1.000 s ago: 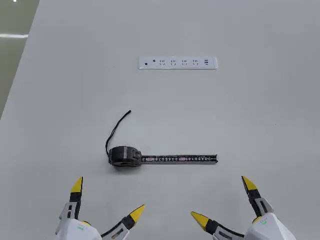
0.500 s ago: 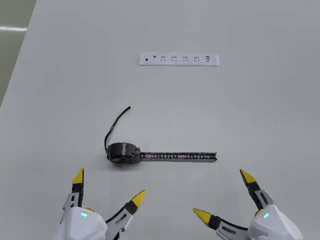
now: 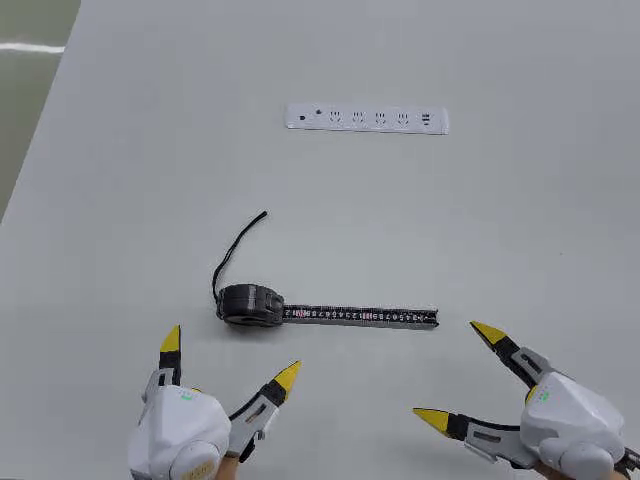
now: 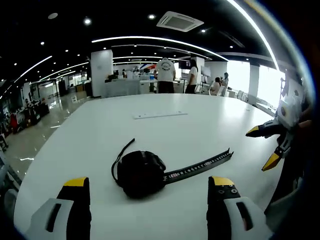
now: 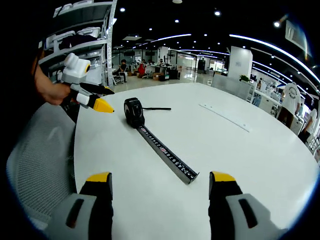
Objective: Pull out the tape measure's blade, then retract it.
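Note:
A black tape measure point(image 3: 250, 305) lies on the white table, its blade point(image 3: 362, 316) pulled out to the right and lying flat, its black wrist cord point(image 3: 238, 247) trailing away behind. The case point(image 4: 141, 173) sits just ahead of my left gripper point(image 3: 229, 359), which is open and holds nothing. The blade's tip point(image 5: 189, 176) lies just ahead of my right gripper point(image 3: 462, 373), also open and holding nothing. The case point(image 5: 133, 112) is farther off in the right gripper view. Both grippers stay short of the tape measure.
A white power strip point(image 3: 367, 118) lies flat farther back on the table point(image 3: 500, 230). The table's left edge point(image 3: 40, 130) borders a shiny floor. A mesh chair point(image 5: 35, 155) stands by the table. People stand far off in the hall point(image 4: 165, 75).
Both grippers have moved a little forward toward the tape measure, the right one also drifting right. The tape measure lies as before; the view has shifted slightly.

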